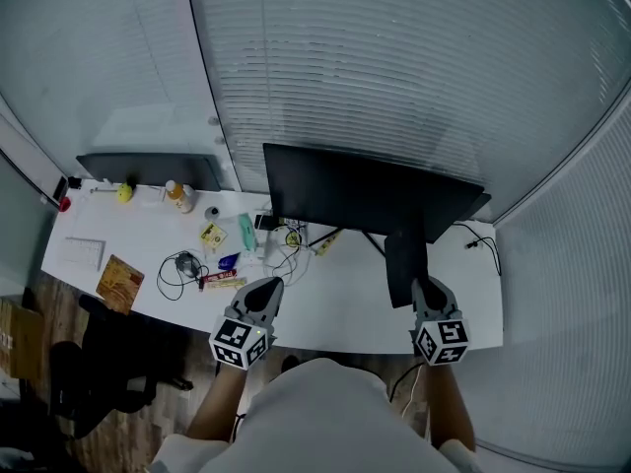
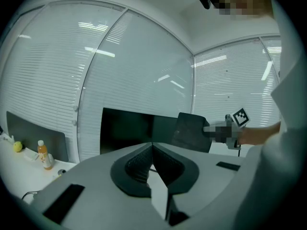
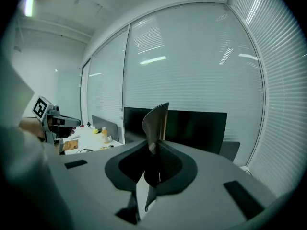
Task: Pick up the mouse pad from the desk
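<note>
The dark mouse pad (image 1: 405, 264) hangs off the white desk (image 1: 335, 308) in front of the monitor's right half, gripped at its near edge. My right gripper (image 1: 431, 299) is shut on it. In the right gripper view the pad (image 3: 156, 123) stands edge-on and curls upward from the closed jaws of that gripper (image 3: 153, 147). From the left gripper view the pad (image 2: 192, 131) shows as a dark flat square, raised beside the right gripper (image 2: 225, 131). My left gripper (image 1: 264, 292) hovers over the desk's front edge, its jaws (image 2: 152, 147) shut with nothing between them.
A black monitor (image 1: 370, 195) stands at the back of the desk. Left of it lie cables and a mouse (image 1: 185, 263), small packets, an orange bottle (image 1: 177, 196), a yellow ball (image 1: 124, 193) and a brown booklet (image 1: 119, 282). Glass walls with blinds surround the desk. A black chair (image 1: 99, 368) sits at lower left.
</note>
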Demonstrator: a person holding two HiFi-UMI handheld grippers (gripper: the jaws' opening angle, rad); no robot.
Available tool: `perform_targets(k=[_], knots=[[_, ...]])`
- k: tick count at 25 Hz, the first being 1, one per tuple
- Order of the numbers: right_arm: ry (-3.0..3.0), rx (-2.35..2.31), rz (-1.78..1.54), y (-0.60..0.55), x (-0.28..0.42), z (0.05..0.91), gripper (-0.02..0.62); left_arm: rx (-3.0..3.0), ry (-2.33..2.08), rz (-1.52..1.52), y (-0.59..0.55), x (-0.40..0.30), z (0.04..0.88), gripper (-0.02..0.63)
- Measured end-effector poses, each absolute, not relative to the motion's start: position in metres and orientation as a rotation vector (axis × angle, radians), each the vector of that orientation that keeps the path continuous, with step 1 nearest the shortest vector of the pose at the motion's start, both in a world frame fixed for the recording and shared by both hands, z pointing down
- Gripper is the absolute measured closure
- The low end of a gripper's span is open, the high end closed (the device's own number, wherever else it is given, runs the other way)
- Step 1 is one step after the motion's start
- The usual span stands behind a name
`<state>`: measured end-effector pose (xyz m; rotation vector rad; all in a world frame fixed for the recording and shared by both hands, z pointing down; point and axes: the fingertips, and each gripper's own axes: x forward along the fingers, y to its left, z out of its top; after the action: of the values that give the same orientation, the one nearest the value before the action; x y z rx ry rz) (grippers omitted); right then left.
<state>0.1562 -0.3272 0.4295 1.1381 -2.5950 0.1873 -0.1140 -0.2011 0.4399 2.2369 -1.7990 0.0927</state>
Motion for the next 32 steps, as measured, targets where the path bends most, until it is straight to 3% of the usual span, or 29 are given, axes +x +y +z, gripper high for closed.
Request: perform_targets(k=[32], knots=[[-2.644,1.124,0.109,-0.330,0.156,0.406,0.545,2.218,-1.825,0.087,-0.209,-0.114,0.435,0.589]])
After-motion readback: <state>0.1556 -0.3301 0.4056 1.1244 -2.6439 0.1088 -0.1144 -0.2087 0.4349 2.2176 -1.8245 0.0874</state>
